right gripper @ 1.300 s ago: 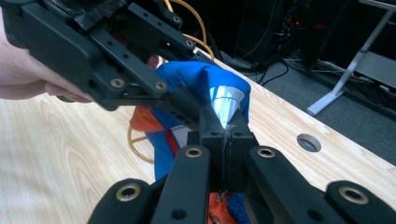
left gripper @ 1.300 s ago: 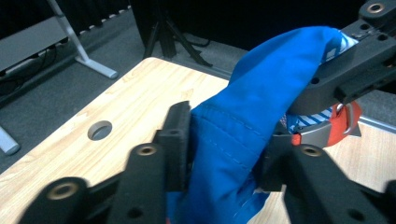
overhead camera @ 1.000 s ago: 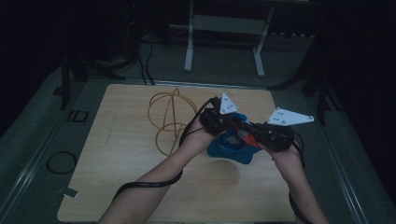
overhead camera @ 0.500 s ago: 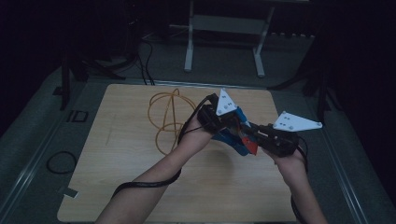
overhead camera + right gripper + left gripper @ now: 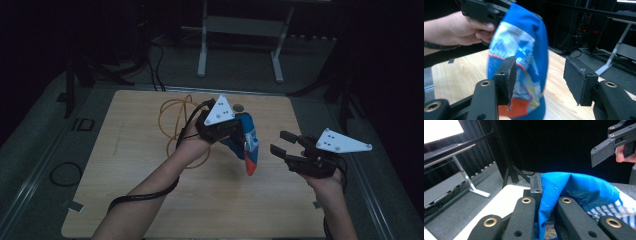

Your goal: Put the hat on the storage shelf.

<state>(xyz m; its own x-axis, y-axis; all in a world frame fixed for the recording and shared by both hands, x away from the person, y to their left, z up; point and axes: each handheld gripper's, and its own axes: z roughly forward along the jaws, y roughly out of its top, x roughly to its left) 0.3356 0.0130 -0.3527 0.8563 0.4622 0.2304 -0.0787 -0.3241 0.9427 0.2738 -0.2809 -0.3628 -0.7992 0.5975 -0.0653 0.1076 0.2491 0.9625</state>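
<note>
Hand-held grippers: two. The left hand-held gripper (image 5: 239, 134) and the right hand-held gripper (image 5: 281, 145), each with two black jaws and one grey three-cornered plate on top.

Cloth item: one, a blue patterned cloth (image 5: 247, 142) with striped and orange parts.

Cords: one orange cord (image 5: 176, 116), coiled in loops on the worktop.

Worktop: one, light wood (image 5: 120, 190).

Person's hands: two, the left hand (image 5: 189, 145) and the right hand (image 5: 327, 181).

Metal stand: one, a stand (image 5: 240, 30) with two legs, beyond the worktop.

Black ring: one, a ring (image 5: 63, 174) lying left of the worktop.
</note>
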